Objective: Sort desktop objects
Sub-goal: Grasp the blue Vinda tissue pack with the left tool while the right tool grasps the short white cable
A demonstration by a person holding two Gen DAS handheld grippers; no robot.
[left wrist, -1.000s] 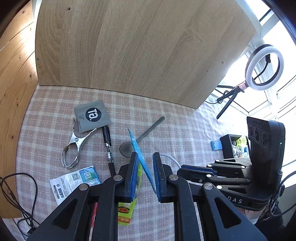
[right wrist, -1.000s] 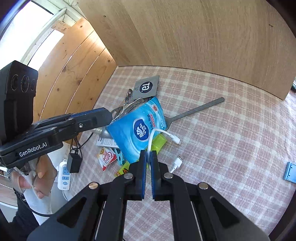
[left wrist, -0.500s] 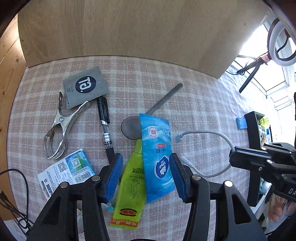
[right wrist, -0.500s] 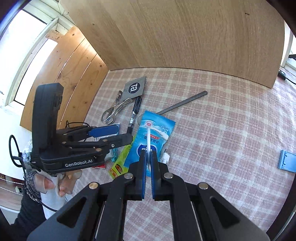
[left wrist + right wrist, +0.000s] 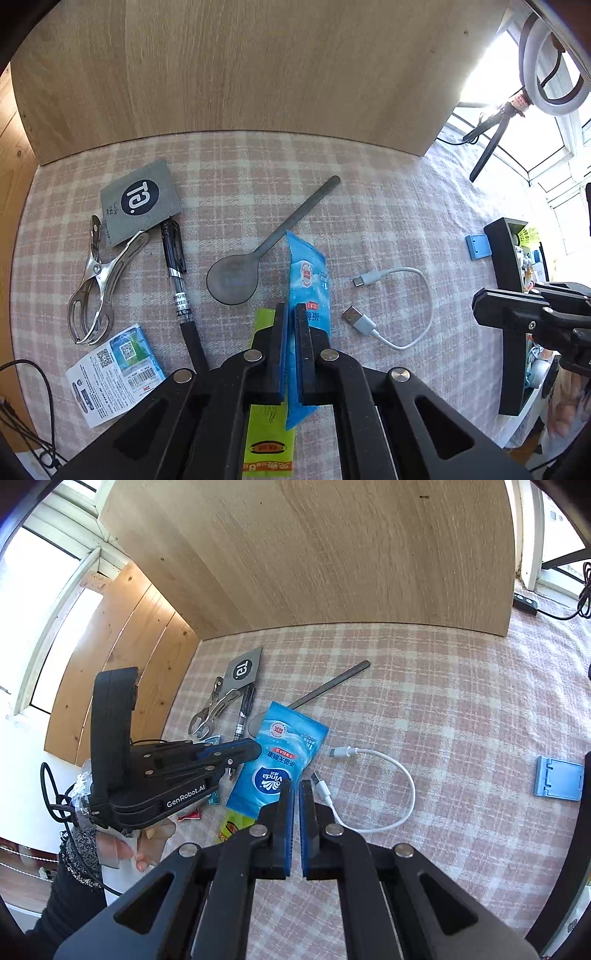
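Observation:
My left gripper (image 5: 290, 308) is shut on the blue wipe packet (image 5: 308, 273), pinching its near half so that it stands on edge above the checked cloth. In the right wrist view the same packet (image 5: 280, 753) tilts up from the left gripper (image 5: 251, 751). A green sachet (image 5: 267, 424) lies under it. My right gripper (image 5: 296, 784) is shut with nothing between its pads. It hovers near the white USB cable (image 5: 406, 775), which lies looped and loose on the cloth (image 5: 424, 295). A person's hand holds the left gripper.
A grey spoon (image 5: 232, 280), black pen (image 5: 177, 273), metal clip (image 5: 92, 288), grey sachet (image 5: 140, 199) and printed packet (image 5: 114, 373) lie left. A small blue stand (image 5: 557, 777) lies right. A wooden board (image 5: 258, 74) walls the back. A ring light (image 5: 550, 62) stands beyond.
The left jaws opened around the flat blue packet, then closed on it and tipped it onto its edge. The cable left the right gripper and now lies on the cloth; that gripper drew away.

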